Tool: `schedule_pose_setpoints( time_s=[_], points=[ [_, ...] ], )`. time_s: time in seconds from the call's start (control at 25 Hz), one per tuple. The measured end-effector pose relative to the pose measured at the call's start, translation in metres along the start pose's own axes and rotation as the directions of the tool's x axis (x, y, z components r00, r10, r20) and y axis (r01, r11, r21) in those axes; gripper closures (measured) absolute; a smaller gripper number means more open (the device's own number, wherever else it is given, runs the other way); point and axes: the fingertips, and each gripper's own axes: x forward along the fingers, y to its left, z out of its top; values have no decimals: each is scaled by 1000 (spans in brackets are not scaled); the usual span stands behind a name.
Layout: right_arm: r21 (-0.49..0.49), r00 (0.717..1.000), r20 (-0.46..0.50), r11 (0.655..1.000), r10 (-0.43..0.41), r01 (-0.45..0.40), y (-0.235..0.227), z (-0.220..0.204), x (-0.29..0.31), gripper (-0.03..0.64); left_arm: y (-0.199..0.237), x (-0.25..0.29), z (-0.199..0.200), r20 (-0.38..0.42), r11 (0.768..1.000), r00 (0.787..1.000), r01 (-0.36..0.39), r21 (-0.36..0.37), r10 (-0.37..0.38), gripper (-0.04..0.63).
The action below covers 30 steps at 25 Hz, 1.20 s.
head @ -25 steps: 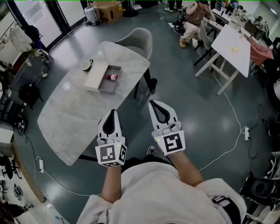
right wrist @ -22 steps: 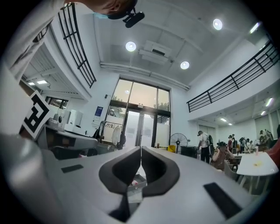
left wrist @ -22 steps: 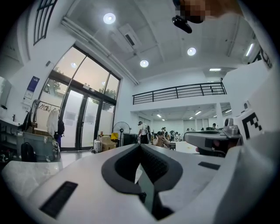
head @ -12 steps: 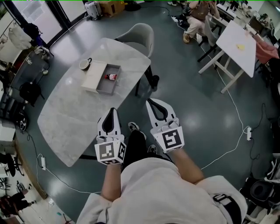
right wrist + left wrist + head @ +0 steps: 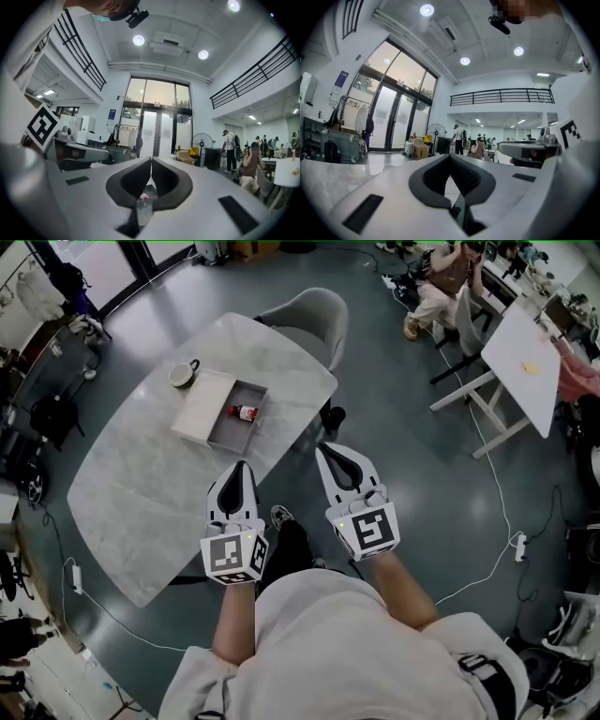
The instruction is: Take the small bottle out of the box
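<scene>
where the mug point(image 5: 184, 373) sits: far edge of the marble tabletop point(image 5: 131, 502), near the lid's far corner.
lid point(image 5: 202, 406): white, flat, against the box's left side.
box point(image 5: 228, 427): grey, open, by the tabletop's right edge.
small bottle point(image 5: 246, 412): on its side inside the box, red at one end.
left gripper point(image 5: 241, 467): fingers together, empty, at the tabletop's near edge.
right gripper point(image 5: 324, 448): fingers together, empty, off the tabletop, over the floor point(image 5: 422, 484).

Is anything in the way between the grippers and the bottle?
Nothing visible. The box is open, its lid beside it, and the bottle lies uncovered inside. Only bare table lies between it and the left gripper and right gripper, both shut.
</scene>
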Motion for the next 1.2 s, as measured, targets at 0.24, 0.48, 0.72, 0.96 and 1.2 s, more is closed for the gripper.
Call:
schedule_pose_setpoints(
  time_s=[0.24, 0.48, 0.72, 0.96, 1.2],
  points=[
    [0, 994, -74, 997, 75, -76, -10, -10, 85, 590, 51, 59, -13, -65, 999, 998, -19, -29, 17, 572],
    [7, 975, -136, 984, 178, -178, -9, -32, 156, 589, 102, 107, -29, -125, 998, 992, -33, -50, 27, 572],
    [23, 943, -221, 968, 249, -250, -1, -54, 209, 589, 144, 135, -49, -176, 992, 981, -102, -78, 87, 572],
    [51, 906, -256, 941, 336, -334, -2, -74, 252, 589, 166, 155, -69, -237, 979, 962, -169, -112, 139, 572],
    [98, 843, -258, 881, 472, -463, -9, -98, 299, 589, 178, 181, -82, -267, 946, 926, -305, -112, 267, 572]
  ],
)
